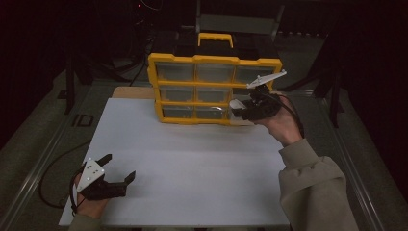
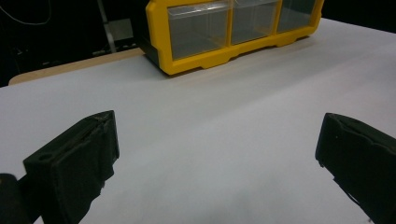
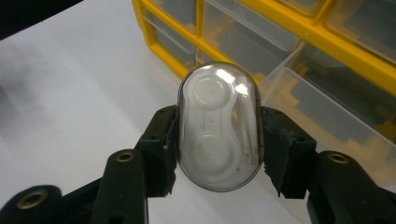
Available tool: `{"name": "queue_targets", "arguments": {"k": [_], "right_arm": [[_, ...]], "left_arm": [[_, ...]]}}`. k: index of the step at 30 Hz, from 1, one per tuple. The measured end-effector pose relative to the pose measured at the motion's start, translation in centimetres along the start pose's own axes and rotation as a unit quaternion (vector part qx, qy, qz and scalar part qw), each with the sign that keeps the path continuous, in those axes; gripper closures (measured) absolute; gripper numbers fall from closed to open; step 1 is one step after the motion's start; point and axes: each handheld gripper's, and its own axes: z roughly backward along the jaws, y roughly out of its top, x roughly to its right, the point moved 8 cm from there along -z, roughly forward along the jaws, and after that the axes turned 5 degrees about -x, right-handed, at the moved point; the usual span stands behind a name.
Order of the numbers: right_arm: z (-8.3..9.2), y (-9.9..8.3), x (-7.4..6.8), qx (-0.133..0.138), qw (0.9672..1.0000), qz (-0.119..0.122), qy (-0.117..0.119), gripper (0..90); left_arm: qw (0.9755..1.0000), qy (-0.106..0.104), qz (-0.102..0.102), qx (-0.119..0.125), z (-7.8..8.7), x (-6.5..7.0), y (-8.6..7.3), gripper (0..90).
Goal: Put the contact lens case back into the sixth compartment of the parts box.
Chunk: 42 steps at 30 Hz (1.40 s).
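The clear plastic case [image 3: 218, 126], an oval shell with 2 round moulded recesses like a small lens or earbud holder, sits clamped between the jaws of the right gripper [image 3: 218, 140], held just in front of the lower right corner of the yellow drawer organizer [image 1: 211, 89]. It looks light and rigid, and its glossy, curved sides are likely slippery; the pads [image 3: 163, 140] press on its 2 long flanks near the middle, which seems the soundest hold, since a grip nearer either rounded end could squirt it out. Hard squeezing might crack or pop the shell open. What it contains is hard to tell through the glare. A clear drawer [image 3: 327, 116] stands pulled out just to the right of the case, probably where it goes to or comes from, and its thin walls and the yellow frame are the nearest things to catch on. The left gripper [image 1: 118, 168] rests spread wide and empty at the near left of the white table [image 1: 192, 163], well apart from everything.
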Motion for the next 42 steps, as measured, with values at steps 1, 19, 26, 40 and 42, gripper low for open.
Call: {"name": "queue_targets", "arguments": {"k": [1, 19, 26, 40, 42], "right_arm": [[0.0, 0.0, 0.1, 0.0, 1.0, -0.001, -0.002, 49.1], [-0.2, 0.5, 1.9, 0.0, 0.9993, -0.016, -0.032, 49.1], [-0.1, 0.4, 2.7, 0.001, 0.9988, -0.022, -0.043, 49.1], [-0.3, 0.2, 5.0, 0.008, 0.9965, -0.057, -0.06, 49.0], [-0.3, 0.3, 5.3, 0.008, 0.9963, -0.059, -0.062, 49.1]], "left_arm": [[1.0, 0.0, 0.0, 0.0, 0.0, 0.0, 0.0, 0.3], [1.0, -0.002, -0.001, -0.002, -0.1, 0.0, 0.0, 0.3], [1.0, -0.001, -0.001, -0.002, -0.1, 0.1, 0.0, 0.3], [1.0, -0.003, -0.002, -0.002, -0.1, 0.1, 0.0, 0.3], [1.0, -0.002, -0.002, -0.002, -0.1, 0.1, 0.0, 0.3]]}}
